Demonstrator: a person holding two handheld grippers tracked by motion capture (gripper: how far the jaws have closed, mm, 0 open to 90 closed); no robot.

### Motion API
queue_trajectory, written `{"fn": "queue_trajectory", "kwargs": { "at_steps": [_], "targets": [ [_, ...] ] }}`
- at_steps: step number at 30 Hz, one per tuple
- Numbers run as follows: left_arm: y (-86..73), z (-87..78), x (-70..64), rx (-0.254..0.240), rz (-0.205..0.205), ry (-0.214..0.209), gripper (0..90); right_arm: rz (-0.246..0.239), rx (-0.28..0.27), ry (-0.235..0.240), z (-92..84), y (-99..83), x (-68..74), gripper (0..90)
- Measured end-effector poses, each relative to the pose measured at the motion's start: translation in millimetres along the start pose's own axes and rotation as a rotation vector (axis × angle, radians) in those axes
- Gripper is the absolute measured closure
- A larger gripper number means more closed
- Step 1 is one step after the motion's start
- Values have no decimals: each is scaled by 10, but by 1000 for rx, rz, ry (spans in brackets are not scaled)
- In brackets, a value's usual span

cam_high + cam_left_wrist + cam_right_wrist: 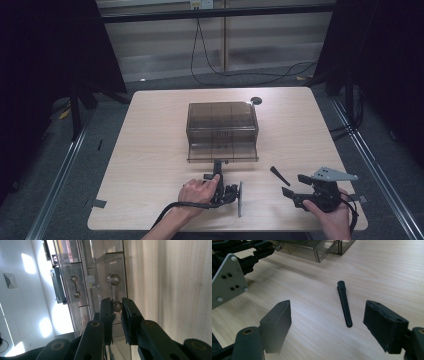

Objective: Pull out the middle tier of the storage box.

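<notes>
Smoky clear drawer box (222, 122), drawer pulled slightly out, handle (114, 291) clamped.

This looks like a lab or test room set up for recording. A plain wooden table (150, 150) stands alone on a grey carpeted floor (100, 130), boxed in by black curtains (45, 60) and a dark metal frame (215, 12). A cable (210, 65) hangs from a wall socket (195, 5) behind it. The left gripper view catches a white tiled ceiling (22, 302) with an air vent (10, 281).
</notes>
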State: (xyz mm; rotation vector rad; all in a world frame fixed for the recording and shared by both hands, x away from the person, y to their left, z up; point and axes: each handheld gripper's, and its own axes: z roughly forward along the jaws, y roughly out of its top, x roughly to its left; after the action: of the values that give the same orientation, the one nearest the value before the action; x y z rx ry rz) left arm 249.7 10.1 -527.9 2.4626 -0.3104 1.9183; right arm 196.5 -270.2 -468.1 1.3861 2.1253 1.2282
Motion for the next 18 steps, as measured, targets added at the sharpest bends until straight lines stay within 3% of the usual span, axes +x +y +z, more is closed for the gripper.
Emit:
{"fn": "queue_trajectory", "kwargs": {
  "at_steps": [18],
  "targets": [
    [15, 43, 18, -10, -28, -6, 795, 0, 2, 0, 4, 1, 3, 221]
  ]
}}
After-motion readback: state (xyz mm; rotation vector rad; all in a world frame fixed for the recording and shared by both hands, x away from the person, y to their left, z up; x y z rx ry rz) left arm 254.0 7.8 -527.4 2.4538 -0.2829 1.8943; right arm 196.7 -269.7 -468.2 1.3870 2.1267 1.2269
